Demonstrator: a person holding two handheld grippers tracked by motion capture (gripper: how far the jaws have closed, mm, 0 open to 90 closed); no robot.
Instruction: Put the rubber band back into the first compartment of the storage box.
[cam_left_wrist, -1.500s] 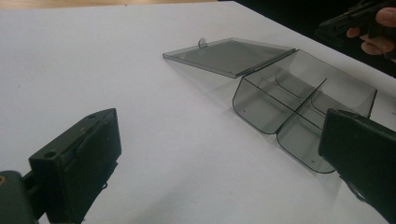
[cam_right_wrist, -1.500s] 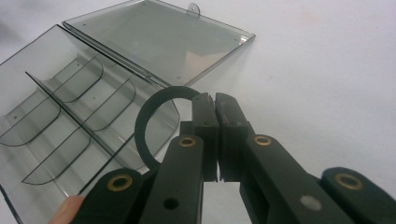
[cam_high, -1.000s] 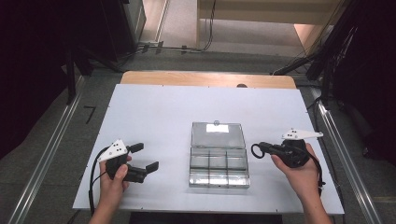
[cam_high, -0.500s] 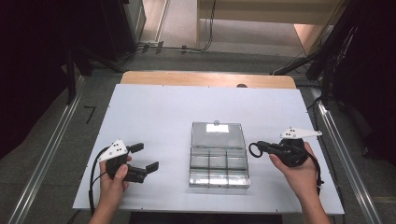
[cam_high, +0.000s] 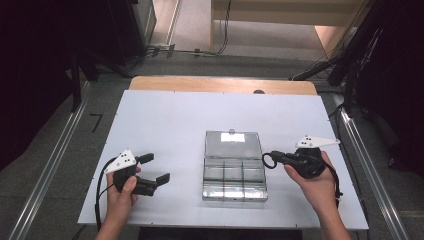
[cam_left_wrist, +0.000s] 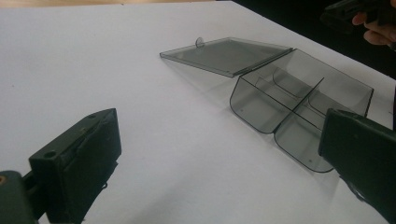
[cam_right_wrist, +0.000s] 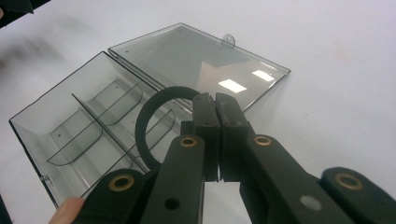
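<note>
Two grippers are in my hands at a white table (cam_high: 165, 120). My right gripper (cam_high: 280, 159) has its jaws pressed together on a black ring (cam_high: 268, 160), pinching its rim so the ring sticks out toward nine o'clock, just beside the right edge of a clear plastic box (cam_high: 234, 175). In the right gripper view the ring (cam_right_wrist: 156, 116) hangs over the box's compartments (cam_right_wrist: 88, 126), though I cannot tell whether it touches the box. The box lies open near the table's middle, its flat lid (cam_high: 232, 144) folded back toward twelve o'clock and the divided tray toward six. My left gripper (cam_high: 152, 170) rests low at the table's eight o'clock side, well apart from the box, with its jaws standing wide and nothing between them. In the left gripper view the box (cam_left_wrist: 299, 107) sits ahead of it at about two o'clock.
</note>
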